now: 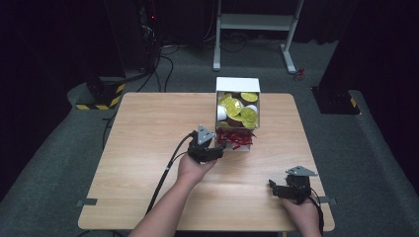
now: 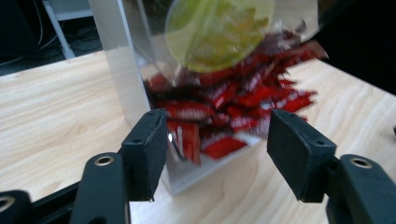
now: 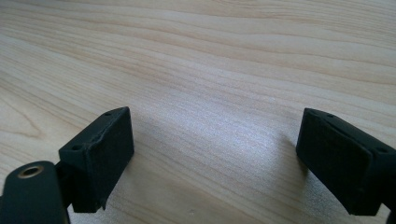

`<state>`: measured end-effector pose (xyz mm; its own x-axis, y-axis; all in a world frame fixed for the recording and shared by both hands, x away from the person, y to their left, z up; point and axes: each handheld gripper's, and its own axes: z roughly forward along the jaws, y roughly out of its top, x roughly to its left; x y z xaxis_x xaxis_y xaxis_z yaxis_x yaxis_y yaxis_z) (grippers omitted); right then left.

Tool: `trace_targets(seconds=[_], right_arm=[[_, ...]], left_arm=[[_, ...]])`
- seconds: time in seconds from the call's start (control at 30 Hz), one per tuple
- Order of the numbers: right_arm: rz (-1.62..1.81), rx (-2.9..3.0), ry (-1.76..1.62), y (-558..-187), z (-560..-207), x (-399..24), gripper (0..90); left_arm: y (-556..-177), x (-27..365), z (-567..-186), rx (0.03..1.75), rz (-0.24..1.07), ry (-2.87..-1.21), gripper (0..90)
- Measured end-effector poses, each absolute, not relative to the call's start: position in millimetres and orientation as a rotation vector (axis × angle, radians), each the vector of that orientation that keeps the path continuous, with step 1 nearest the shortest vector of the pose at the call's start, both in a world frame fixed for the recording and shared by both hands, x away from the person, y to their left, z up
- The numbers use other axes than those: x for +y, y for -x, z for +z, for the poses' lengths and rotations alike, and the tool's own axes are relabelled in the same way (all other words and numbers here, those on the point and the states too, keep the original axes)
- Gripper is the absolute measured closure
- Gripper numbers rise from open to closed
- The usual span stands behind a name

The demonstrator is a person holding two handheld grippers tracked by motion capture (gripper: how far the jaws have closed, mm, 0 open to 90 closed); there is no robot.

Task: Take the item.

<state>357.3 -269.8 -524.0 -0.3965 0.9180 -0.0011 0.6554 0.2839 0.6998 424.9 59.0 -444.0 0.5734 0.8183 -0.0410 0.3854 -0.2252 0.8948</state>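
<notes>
From above, your left gripper [image 1: 213,152] sits just short of the near face of the clear box [image 1: 237,111], which stands at the far middle of the surface [image 1: 148,148]. The box holds yellow-green discs on top and red sweets [image 1: 236,139] at the bottom, nearest you. I judge this to be the approach step: you are lining up on the lower end of the box, and nothing is held yet. Your left forearm runs up from the bottom edge and angles to the right, wrist fairly straight. Your right gripper [image 1: 276,190] rests low near the front right corner, well apart from the box and pointing left.

Through the left gripper view, the fingers [image 2: 148,149] stand wide apart. The box's near corner and wall [image 2: 122,60] rise just beyond them, with the red sweets [image 2: 224,112] packed behind the clear wall and a yellow-green disc [image 2: 210,32] above. The next move likely calls for easing forward until the box lies between the pads, then closing squarely so the smooth wall does not slip.

Along the right gripper view, the fingers [image 3: 100,154] are spread with bare wood [image 3: 210,70] between them, gripping nothing.
</notes>
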Motion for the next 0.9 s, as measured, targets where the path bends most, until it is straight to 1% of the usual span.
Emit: trace_targets(seconds=[0.07, 0.13, 0.23, 0.3, 0.33, 0.37, 0.53, 0.6, 0.67, 0.8, 0.9], right_arm=[[0.879, 2.154, -1.414, -357, -524, -270, 11.3], [0.878, 2.152, -1.410, -357, -524, -270, 11.6], [0.878, 2.152, -1.407, -358, -524, -270, 11.7], [0.878, 2.153, -1.409, -357, -524, -270, 11.8], [0.878, 2.153, -1.409, -357, -524, -270, 11.8], [0.879, 2.153, -1.409, -357, -524, -270, 11.8], [0.880, 2.149, -1.412, -357, -524, -270, 12.5], [0.880, 2.151, -1.402, -358, -524, -271, 12.6], [0.880, 2.150, -1.407, -358, -524, -271, 12.6], [0.877, 2.145, -1.405, -358, -524, -270, 13.2], [0.879, 2.146, -1.405, -358, -524, -271, 13.3]], left_arm=[[-428, 54, -445, 0.988, 0.563, -1.832, 41.0], [-430, 51, -446, 0.995, 0.563, -1.833, 44.8], [-434, 43, -449, 1.002, 0.596, -1.850, 47.8], [-435, 45, -451, 1.022, 0.605, -1.833, 52.2], [-435, 45, -451, 1.022, 0.605, -1.833, 57.8], [-434, 46, -452, 1.026, 0.598, -1.822, 57.8], [-431, 53, -451, 1.014, 0.625, -1.791, 75.0], [-429, 55, -450, 1.014, 0.639, -1.791, 78.8], [-426, 57, -450, 1.020, 0.649, -1.794, 81.5], [-424, 58, -448, 1.025, 0.657, -1.794, 84.2], [-424, 57, -448, 1.016, 0.660, -1.788, 82.7]])
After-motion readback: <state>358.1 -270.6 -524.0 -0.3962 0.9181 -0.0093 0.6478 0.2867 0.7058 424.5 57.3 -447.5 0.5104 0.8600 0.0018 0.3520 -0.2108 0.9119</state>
